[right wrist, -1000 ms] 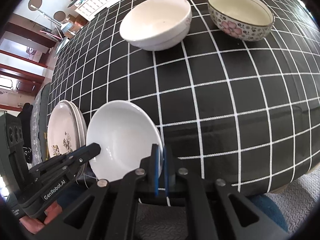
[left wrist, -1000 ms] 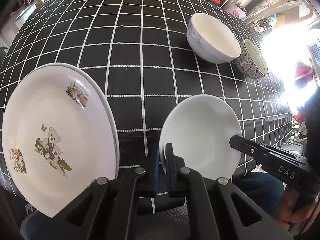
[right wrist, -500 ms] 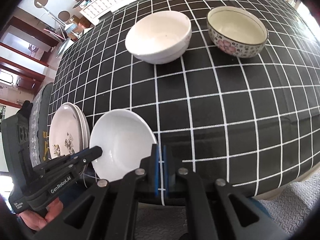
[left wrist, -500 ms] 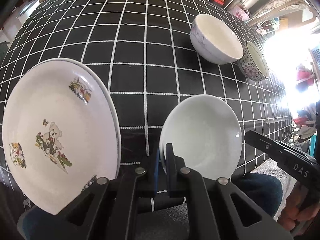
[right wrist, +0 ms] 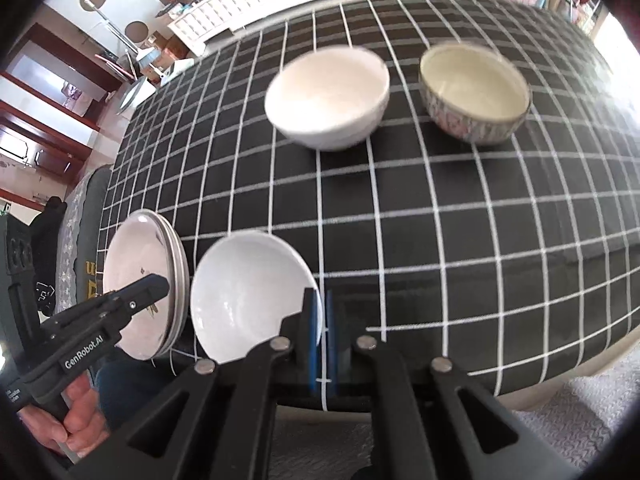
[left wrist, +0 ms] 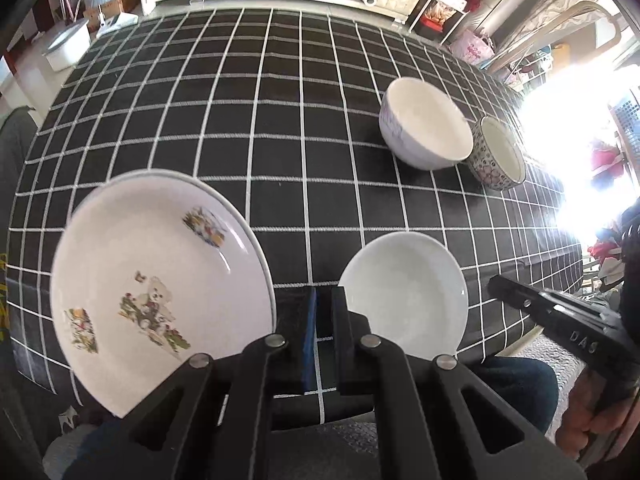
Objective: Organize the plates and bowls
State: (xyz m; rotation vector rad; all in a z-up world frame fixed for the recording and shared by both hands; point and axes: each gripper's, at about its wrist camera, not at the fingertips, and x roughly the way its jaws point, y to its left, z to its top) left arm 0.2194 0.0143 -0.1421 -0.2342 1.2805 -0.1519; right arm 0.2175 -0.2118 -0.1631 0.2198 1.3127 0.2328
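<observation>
Black cloth with white squares covers the table [left wrist: 280, 128], and shelves and boxes fill the room behind it.

Near the front edge sits a small white dish [left wrist: 404, 296]. Just to its left is a stack of plates [left wrist: 160, 280], and the top plate has a little bear on it. The plates are already piled up, likely so they take less room. The dish sits apart from the pile, maybe because it is smaller and deeper.

Farther back, on the right side, stand two bowls. One is a white bowl [right wrist: 328, 100] and the other is a flower bowl [right wrist: 476, 96]. They are close together, side by side, but not stacked yet. My guess is they still need to go one inside the other.

The left gripper [left wrist: 324, 340] is low in front, between the plates and the dish. Its jaws are squeezed together and hold nothing. The right gripper [right wrist: 320, 336] is just by the right rim of the dish. Its jaws are pressed together too, with nothing in them.
</observation>
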